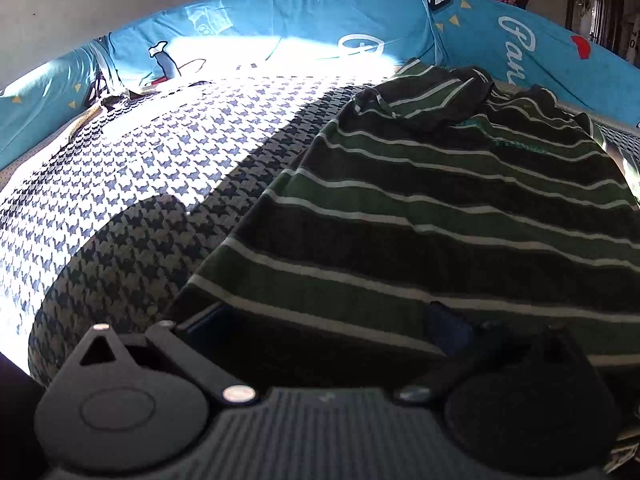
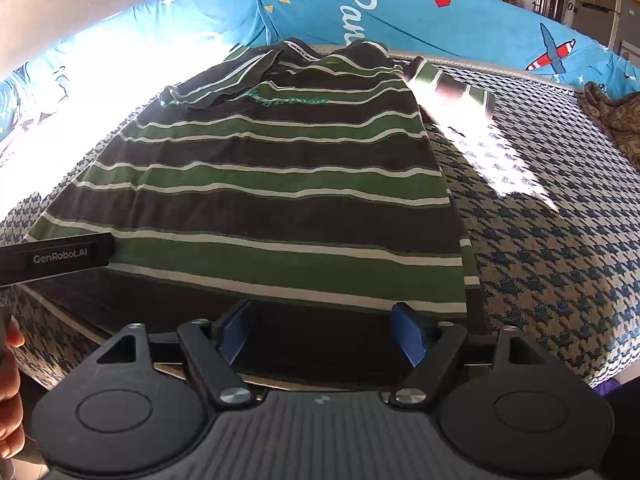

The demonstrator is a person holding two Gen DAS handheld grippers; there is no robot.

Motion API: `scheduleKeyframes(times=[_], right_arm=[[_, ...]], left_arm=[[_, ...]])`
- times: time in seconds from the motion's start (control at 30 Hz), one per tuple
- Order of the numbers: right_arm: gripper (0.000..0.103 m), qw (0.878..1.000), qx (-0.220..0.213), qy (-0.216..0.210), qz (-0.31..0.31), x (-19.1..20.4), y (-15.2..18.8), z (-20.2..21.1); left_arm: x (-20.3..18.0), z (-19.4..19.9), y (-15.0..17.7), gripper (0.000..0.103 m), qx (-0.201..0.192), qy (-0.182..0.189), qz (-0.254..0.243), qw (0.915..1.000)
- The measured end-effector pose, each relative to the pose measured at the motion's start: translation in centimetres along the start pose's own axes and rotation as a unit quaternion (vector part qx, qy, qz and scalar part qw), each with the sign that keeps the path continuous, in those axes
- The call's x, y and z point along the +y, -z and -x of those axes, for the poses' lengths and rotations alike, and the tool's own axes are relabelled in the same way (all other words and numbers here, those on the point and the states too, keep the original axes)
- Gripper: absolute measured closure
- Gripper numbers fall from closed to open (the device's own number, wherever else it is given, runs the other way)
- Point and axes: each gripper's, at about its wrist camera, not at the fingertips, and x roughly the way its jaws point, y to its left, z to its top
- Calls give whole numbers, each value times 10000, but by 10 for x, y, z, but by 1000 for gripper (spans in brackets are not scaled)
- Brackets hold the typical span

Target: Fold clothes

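I am looking at a green, dark and white striped shirt (image 2: 272, 168) lying flat on the houndstooth bed cover (image 2: 540, 248); my right gripper (image 2: 320, 332) is gaping at its hem, my left gripper (image 1: 320, 332) also spread there

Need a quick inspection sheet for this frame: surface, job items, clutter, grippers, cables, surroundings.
Surface: bed with houndstooth cover, strong sun patches.
Job's things: striped shirt spread flat, left sleeve folded across the chest, right sleeve out to the side.
Clutter: brown patterned cloth at the bed's far right edge.
Grippers: right gripper open at the shirt's hem; left gripper open at the hem's left corner.
Cables: nothing seen.
Surroundings: blue printed bumper around the bed; doorway beyond.
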Motion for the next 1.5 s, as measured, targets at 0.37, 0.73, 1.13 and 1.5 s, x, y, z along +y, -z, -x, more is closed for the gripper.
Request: scheduleKeyframes(times=[0.37,0.73,1.13,1.5], right_arm=[[17,9993,235,155,-260,-8,0,-2],[7,9975,517,147,-465,-14,2,-3],[6,9943,545,248,-882,-26,-3,6],[3,9938,305,388,-992,-30,-17,19]], left_arm=[[9,3,5,0,37,-116,6,9999],[15,9,11,0,137,-119,35,9998],[16,10,12,0,201,-125,28,9997],[14,11,10,0,255,-166,44,9995]])
